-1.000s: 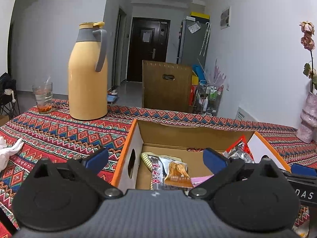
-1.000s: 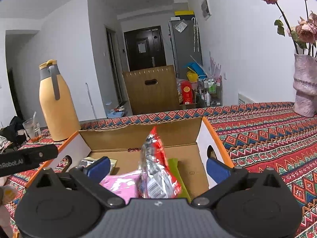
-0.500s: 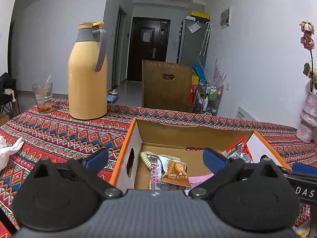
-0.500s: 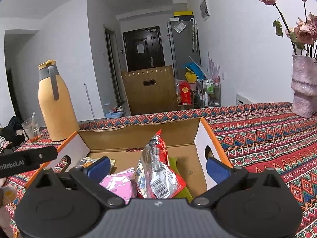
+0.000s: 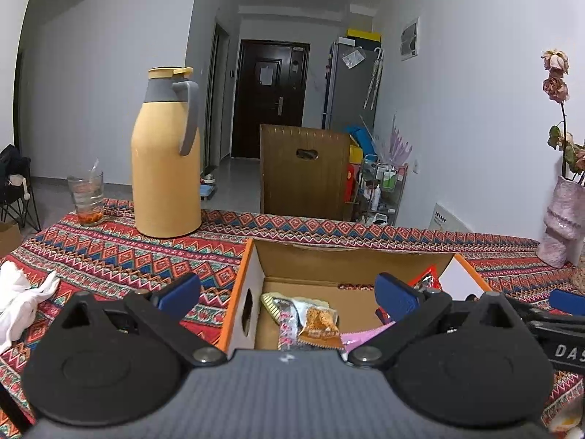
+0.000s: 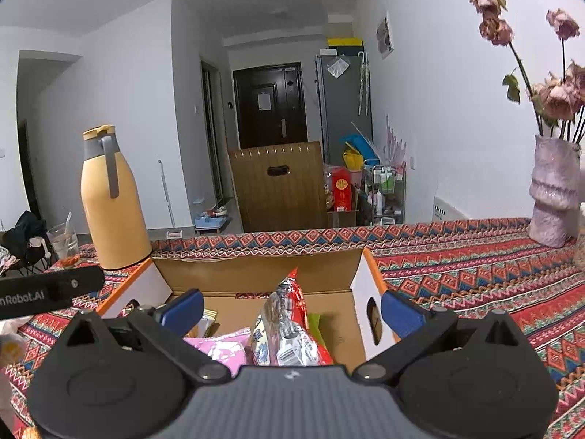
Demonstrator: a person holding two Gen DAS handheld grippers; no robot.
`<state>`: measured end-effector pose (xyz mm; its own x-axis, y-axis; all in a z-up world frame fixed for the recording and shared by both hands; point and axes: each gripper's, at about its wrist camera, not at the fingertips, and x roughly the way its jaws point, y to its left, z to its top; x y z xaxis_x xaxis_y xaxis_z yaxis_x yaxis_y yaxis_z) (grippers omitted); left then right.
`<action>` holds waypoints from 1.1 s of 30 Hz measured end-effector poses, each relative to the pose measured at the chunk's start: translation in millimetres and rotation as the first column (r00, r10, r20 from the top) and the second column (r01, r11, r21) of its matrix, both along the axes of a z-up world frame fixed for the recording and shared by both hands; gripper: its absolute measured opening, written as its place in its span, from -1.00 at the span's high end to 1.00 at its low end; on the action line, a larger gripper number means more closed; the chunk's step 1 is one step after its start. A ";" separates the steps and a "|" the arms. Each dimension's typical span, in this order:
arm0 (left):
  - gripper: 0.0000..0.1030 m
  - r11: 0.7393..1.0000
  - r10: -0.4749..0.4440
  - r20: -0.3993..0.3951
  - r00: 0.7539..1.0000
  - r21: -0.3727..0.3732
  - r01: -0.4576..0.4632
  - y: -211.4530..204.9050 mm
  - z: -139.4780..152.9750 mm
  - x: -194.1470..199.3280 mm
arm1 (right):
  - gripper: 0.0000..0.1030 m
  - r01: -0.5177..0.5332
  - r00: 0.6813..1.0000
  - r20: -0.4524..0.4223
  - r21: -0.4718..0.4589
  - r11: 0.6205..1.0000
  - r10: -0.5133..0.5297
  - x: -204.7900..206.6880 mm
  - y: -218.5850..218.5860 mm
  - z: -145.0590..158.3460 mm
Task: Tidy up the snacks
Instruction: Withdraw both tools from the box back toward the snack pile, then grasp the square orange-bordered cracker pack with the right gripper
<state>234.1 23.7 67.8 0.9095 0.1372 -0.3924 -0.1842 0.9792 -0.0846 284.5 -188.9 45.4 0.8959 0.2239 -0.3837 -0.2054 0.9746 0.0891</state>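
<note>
Left wrist view shows, going left to right, your left gripper spread wide and holding nothing, then the cardboard box with small snack packets lying flat inside. Your right gripper is spread wide too, with nothing in it. The red and silver snack bag leans up in the box between its fingers. That bag looks light, crinkly and slippery, so pinch it gently near the top sealed edge.
</note>
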 end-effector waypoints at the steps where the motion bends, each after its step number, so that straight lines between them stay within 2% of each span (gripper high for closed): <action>1: -1.00 1.000 -0.004 -0.003 1.000 -0.003 0.004 1.8 0.9 -4.2 | -1.00 0.000 1.000 0.003 -0.003 1.000 0.000 -4.3 -1.7 1.5; 10: -1.00 1.000 -0.017 -0.031 0.999 0.012 0.018 21.3 -5.7 -51.3 | -1.00 -0.006 1.000 0.001 -0.029 1.000 0.006 -44.0 -17.0 0.6; 20: -1.00 0.999 0.005 -0.070 0.998 0.043 -0.002 38.2 -26.3 -89.6 | -1.00 -0.014 0.998 -0.066 -0.018 1.000 0.012 -86.2 -33.1 -22.7; 28: -1.00 0.999 -0.004 -0.125 0.992 0.049 0.010 38.4 -53.8 -104.6 | -1.00 -0.022 0.991 -0.129 -0.022 1.000 0.019 -112.2 -37.2 -45.6; 33: -1.00 0.999 -0.009 -0.115 0.993 0.048 0.015 36.7 -68.6 -109.5 | -1.00 -0.002 0.986 -0.166 0.006 1.000 0.003 -126.0 -46.9 -59.3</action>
